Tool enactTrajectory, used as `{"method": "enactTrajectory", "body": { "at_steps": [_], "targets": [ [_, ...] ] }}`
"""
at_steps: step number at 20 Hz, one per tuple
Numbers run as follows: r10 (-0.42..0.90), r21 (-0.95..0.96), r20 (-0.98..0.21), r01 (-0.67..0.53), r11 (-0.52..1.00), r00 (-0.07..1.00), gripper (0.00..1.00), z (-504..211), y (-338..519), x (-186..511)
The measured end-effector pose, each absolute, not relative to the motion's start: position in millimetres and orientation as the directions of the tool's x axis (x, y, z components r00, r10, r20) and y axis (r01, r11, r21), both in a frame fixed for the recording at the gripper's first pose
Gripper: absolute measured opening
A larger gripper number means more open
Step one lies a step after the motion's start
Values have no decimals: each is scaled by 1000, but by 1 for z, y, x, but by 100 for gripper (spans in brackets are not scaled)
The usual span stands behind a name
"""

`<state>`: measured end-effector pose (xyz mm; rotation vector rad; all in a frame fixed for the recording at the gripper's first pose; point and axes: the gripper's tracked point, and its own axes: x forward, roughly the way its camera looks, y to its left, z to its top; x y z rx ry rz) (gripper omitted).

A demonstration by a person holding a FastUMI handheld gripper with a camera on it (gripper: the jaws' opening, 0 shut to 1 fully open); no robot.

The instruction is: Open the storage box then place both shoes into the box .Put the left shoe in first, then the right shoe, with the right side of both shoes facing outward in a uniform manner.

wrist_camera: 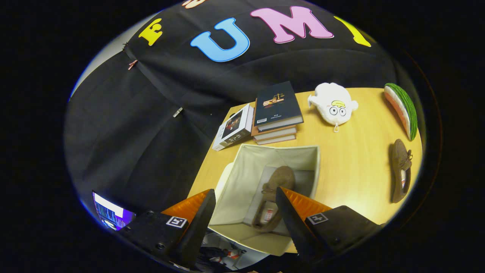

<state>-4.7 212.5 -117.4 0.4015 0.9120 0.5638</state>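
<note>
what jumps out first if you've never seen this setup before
The eye lands on the open beige fabric storage box on the wooden table, just ahead of the open gripper, with one brown suede shoe lying inside. The second brown suede shoe lies on the table off to the box's right. Beyond the box sit a white plush toy with cartoon eyes, a watermelon-slice cushion and a stack of books.
</note>
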Motion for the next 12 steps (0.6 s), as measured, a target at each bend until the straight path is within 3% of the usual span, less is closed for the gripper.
{"method": "enactTrajectory", "body": {
  "at_steps": [4, 12],
  "targets": [
    [540, 463, -654, -284, 840, 529, 98, -120, 140, 5],
    [369, 360, -713, -140, 922, 596, 98, -151, -13, 29]
  ]
}}
